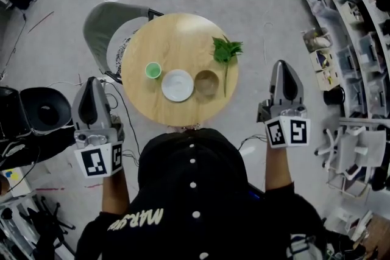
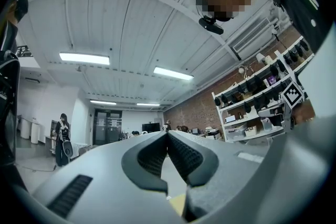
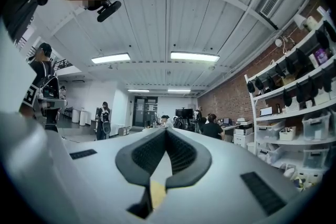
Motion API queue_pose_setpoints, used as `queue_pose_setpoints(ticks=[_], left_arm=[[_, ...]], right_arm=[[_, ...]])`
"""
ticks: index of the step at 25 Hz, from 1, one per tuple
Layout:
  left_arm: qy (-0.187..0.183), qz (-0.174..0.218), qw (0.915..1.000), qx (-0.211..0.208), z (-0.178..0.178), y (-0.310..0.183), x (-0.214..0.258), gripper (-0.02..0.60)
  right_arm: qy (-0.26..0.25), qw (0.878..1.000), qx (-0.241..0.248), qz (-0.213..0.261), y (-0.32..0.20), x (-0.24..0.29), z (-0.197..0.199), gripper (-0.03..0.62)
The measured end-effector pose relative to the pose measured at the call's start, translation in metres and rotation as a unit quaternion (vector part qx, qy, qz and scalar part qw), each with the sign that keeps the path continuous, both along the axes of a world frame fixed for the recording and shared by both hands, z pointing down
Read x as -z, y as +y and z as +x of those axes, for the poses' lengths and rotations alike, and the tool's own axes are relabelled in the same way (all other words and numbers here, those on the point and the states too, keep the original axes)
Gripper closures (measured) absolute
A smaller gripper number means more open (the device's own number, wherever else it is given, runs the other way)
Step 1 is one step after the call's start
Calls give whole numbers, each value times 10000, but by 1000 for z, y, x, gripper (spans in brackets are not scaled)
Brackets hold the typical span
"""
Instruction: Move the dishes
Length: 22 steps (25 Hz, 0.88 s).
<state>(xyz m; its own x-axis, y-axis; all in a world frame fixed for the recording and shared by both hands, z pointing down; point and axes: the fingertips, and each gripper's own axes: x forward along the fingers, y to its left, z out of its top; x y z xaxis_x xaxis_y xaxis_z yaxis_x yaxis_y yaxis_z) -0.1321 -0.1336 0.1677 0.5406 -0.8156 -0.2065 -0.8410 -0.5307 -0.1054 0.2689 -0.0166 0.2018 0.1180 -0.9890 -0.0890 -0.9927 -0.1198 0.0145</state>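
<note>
On the round wooden bench (image 1: 183,39), seen from the head view, three dishes stood in a row near the middle: a small green cup (image 1: 153,70) at the left, a white plate (image 1: 177,85) just beside it, and a brown bowl (image 1: 206,83) touching or nearly touching the plate's right rim; which of the two could not be told. A leafy sprig (image 1: 226,50) lay apart from them toward the right edge. What the dishes held, if anything, was too small to make out.

The bench's near rim was cut off by the person's black cap (image 1: 192,173), and a grey chair (image 1: 100,30) behind it was partly covered by the bench top.

The left gripper (image 1: 91,81) hung off the bench's left side and the right gripper (image 1: 281,64) off its right, both well apart from the dishes. In its own view the left gripper (image 2: 168,134) had its jaws together at the tips with nothing between them; the right gripper (image 3: 166,130) showed the same. Both those views looked out at the ceiling (image 3: 168,18) and shelves (image 3: 299,113), so the bench and dishes lay outside them.
</note>
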Motion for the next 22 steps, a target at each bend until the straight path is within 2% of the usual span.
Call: queue_pose_setpoints(ticks=[22], left_arm=[[9, -75, 9999, -93, 10, 4, -8, 578]], right_arm=[[114, 9998, 152, -115, -4, -7, -8, 592]])
